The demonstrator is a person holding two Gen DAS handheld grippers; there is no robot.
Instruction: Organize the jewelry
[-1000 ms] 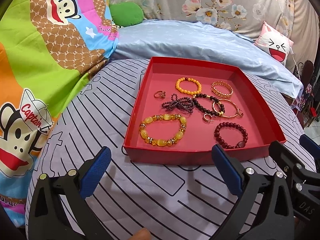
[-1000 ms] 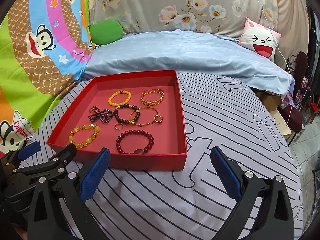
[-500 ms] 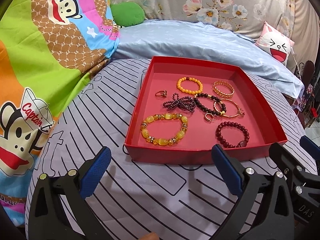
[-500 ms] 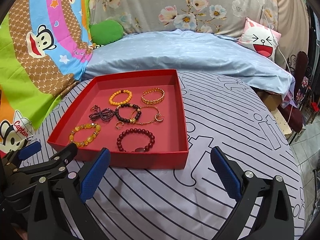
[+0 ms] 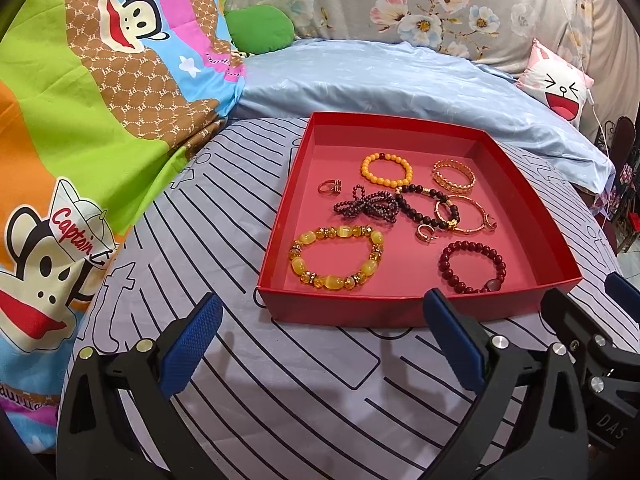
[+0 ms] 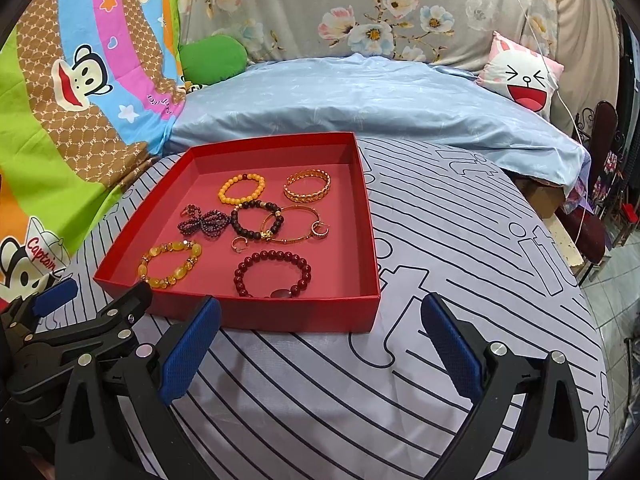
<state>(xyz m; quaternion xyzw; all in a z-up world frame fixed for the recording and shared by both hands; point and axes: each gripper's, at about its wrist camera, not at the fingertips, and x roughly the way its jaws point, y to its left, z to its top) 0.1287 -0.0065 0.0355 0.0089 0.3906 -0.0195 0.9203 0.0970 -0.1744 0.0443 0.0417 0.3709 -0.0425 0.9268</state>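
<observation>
A red tray (image 5: 332,312) (image 6: 280,314) sits on a striped grey cloth. In it lie a yellow bead bracelet (image 5: 336,256) (image 6: 170,262), a dark red bead bracelet (image 5: 472,266) (image 6: 272,274), an orange bead bracelet (image 5: 386,170) (image 6: 242,188), a gold bangle (image 5: 454,176) (image 6: 307,186), a purple bead strand (image 5: 366,208) (image 6: 204,222), a black bead bracelet (image 5: 428,208) (image 6: 256,220) and small gold rings (image 5: 329,187). My left gripper (image 5: 320,340) is open and empty before the tray's near wall. My right gripper (image 6: 320,340) is open and empty at the tray's near right corner.
A blue quilt (image 5: 380,76) lies behind the tray. A cartoon monkey blanket (image 5: 80,120) fills the left side. A green cushion (image 5: 260,28) and a white face pillow (image 5: 560,88) lie at the back. The bed edge drops off at the right (image 6: 592,280).
Both grippers have crept slightly closer to the tray. The jaws have stayed open and the jewelry has not moved.
</observation>
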